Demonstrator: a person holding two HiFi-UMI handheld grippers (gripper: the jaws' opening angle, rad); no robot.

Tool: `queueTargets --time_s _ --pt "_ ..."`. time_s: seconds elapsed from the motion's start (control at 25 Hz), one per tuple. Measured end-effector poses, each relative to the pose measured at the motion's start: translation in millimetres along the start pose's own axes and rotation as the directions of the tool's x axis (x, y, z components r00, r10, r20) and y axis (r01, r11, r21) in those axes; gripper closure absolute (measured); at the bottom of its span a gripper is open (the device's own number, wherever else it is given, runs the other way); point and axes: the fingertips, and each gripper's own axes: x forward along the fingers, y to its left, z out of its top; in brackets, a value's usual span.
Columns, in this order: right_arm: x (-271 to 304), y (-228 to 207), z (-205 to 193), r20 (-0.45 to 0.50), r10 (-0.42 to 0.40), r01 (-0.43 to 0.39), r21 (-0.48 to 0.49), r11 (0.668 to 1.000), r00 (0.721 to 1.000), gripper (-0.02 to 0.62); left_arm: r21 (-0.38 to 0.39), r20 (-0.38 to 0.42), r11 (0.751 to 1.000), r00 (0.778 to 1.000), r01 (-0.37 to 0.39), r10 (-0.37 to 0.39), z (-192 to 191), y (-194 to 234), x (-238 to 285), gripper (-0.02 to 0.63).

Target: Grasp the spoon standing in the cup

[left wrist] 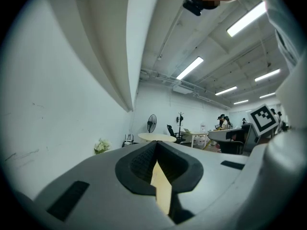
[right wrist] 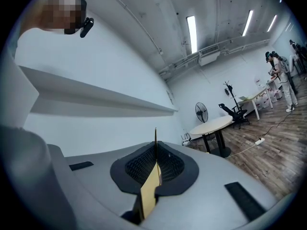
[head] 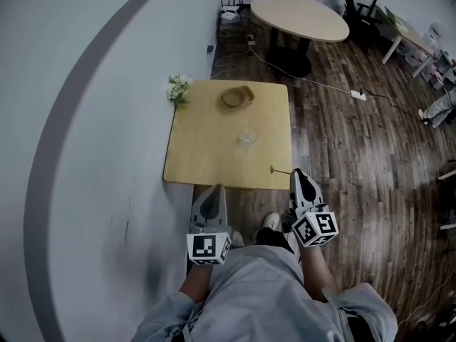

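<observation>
A clear glass cup [head: 246, 137] stands near the middle of the small wooden table [head: 199, 155], with nothing in it that I can see. My right gripper [head: 296, 172] hangs over the table's front right edge, shut on a thin spoon [head: 279, 169] that points left, away from the cup. In the right gripper view the spoon [right wrist: 155, 137] shows as a thin rod rising from between the pressed pads [right wrist: 165, 166]. My left gripper [head: 217, 188] is at the table's front edge, shut and holding nothing; in its own view the jaws [left wrist: 156, 145] meet.
A wooden bowl [head: 236, 97] sits at the table's far side and a small bunch of white flowers [head: 178, 87] at its far left corner. A white wall runs along the left. Beyond are a round table [head: 299, 16], floor cables and a power strip [head: 358, 95].
</observation>
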Motion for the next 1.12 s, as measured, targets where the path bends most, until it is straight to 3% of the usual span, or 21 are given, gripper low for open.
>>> queueTargets --time_s 0.6,1.12 --pt "-36 -9 25 0.021 0.091 -0.09 -0.054 0.994 0.996 0.594 0.015 0.019 0.999 0.999 -0.029 0.029 -1 -50 -9 0.604" --pt "-44 -16 27 0.01 0.121 -0.12 -0.045 0.992 0.993 0.594 0.026 0.012 0.998 0.999 -0.052 0.052 -3 -65 -16 0.604"
